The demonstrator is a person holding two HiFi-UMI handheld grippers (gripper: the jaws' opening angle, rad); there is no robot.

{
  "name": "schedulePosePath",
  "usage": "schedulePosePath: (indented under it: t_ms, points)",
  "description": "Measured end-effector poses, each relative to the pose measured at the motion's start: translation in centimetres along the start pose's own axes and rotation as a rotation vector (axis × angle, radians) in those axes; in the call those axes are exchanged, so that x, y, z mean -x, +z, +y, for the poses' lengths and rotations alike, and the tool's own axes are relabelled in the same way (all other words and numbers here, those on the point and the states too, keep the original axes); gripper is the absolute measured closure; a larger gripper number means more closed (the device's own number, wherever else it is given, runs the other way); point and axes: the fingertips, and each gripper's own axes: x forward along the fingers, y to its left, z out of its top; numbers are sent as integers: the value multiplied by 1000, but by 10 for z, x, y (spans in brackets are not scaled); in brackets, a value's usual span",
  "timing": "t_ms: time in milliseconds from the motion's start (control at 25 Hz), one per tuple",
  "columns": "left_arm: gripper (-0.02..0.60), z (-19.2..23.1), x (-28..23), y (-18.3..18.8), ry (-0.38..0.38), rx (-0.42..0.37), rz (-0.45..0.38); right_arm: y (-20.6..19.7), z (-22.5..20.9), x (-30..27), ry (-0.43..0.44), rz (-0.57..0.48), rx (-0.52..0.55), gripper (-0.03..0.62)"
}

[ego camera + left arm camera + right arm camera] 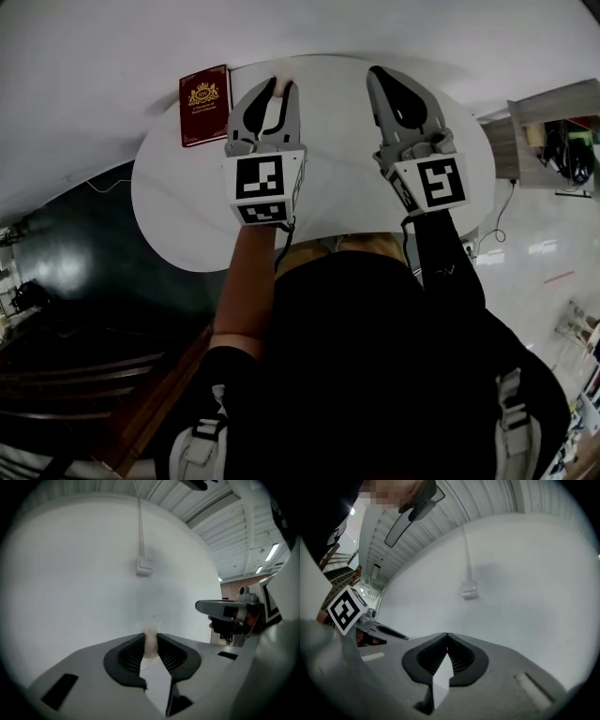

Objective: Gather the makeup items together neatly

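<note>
One small pale pink item (pixel 150 642), too blurred to name, is pinched in the left tongs (pixel 278 87) above the round white table (pixel 173 202). Right tongs (pixel 446 638) are pressed together, empty. A red booklet (pixel 203 104) lies left of the left tongs. No other makeup is visible, so gathering looks unfinished.

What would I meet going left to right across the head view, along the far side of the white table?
red book → left hand-held gripper, shut on a small pale thing → right hand-held gripper, jaws together and empty → shelf off the table's right edge
</note>
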Motion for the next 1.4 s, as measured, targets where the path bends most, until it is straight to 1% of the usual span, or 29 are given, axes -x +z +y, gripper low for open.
schedulePosePath:
  t_ms: [80, 160, 320, 440, 560, 720, 880, 960, 1040, 1080, 1120, 1200, 1280, 1400]
  points:
    - [499, -6, 15, 5, 15, 0, -22, -2, 4, 4, 15, 7, -7, 589]
    - [497, -8, 23, 4, 28, -5, -25, -4, 10, 6, 31, 9, -14, 589]
    - [495, 3, 43, 0, 77, 7, -30, 3, 28, 8, 84, -5, -1, 589]
    - [494, 19, 61, -4, 128, 17, -30, 1, 48, 0, 132, 6, -8, 589]
    - [492, 43, 82, -10, 181, 27, -25, 3, 78, -15, 196, -5, -1, 589]
    - [492, 75, 109, -28, 242, 46, 9, 8, 112, -34, 259, -22, -8, 589]
    - [491, 90, 119, -30, 253, 47, -1, -1, 138, -47, 290, 6, -21, 589]
    - [491, 94, 122, -38, 249, 64, 6, -2, 146, -50, 296, 7, -30, 589]
    - [489, 97, 123, -60, 237, 116, 33, 5, 152, -53, 295, -32, -53, 589]
    - [489, 97, 122, -76, 229, 151, 58, 3, 153, -54, 291, -31, -55, 589]
    - [488, 96, 121, -95, 222, 189, 90, -3, 152, -53, 286, -8, -46, 589]
    - [486, 92, 117, -138, 211, 273, 162, -14, 151, -51, 279, 22, -32, 589]
    - [484, 87, 114, -184, 209, 354, 242, -18, 151, -49, 273, 23, -31, 589]
    - [481, 78, 108, -245, 205, 438, 359, -23, 149, -45, 261, 33, -26, 589]
